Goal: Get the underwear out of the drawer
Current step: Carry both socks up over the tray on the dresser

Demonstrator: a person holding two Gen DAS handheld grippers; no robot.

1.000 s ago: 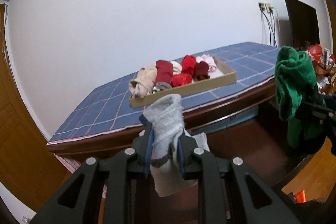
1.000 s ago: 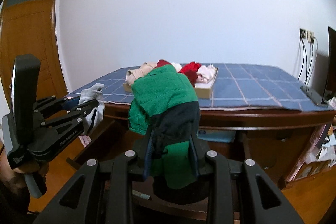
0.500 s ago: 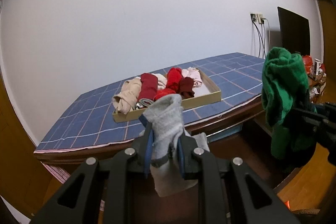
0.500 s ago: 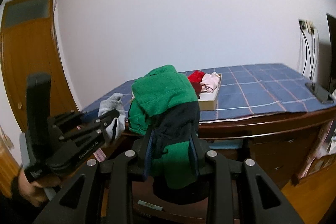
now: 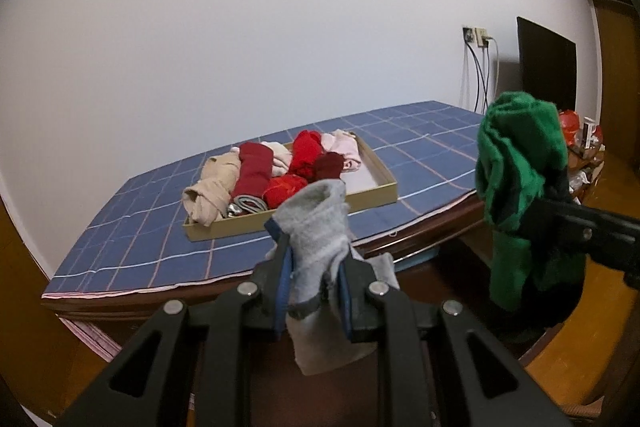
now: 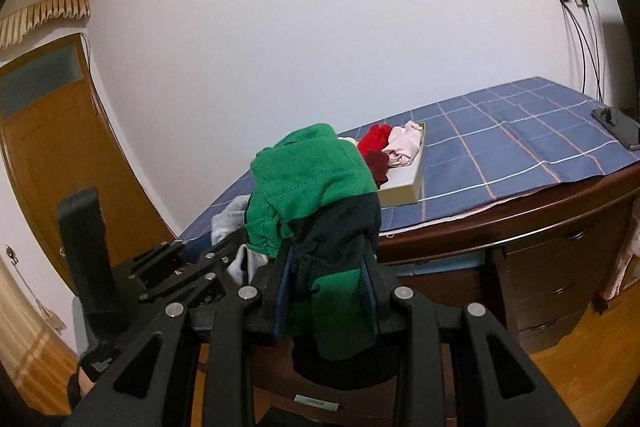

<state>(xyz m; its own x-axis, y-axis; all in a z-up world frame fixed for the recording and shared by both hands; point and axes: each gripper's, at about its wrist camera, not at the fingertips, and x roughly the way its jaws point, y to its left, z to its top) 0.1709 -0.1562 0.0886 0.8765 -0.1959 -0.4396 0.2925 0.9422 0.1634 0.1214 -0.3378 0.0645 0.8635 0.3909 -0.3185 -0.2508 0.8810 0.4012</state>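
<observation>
In the left wrist view the left gripper [image 5: 314, 267] pinches a grey garment [image 5: 320, 227], near of the cardboard tray [image 5: 376, 195] of rolled underwear [image 5: 256, 169] on the checked tablecloth [image 5: 160, 231]. In the right wrist view the right gripper [image 6: 326, 291] clamps a green and navy garment [image 6: 312, 179]. Both pieces look already taken out and carried; next, I judge, each must be set down.

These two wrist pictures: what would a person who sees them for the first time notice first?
Most striking is the green garment, bunched between the fingers of the right gripper in the foreground. Next comes the grey garment, clamped in the left gripper. Behind both, a shallow cardboard tray of rolled red, beige and pink clothes sits on the blue checked cloth covering the wooden desk.
</observation>
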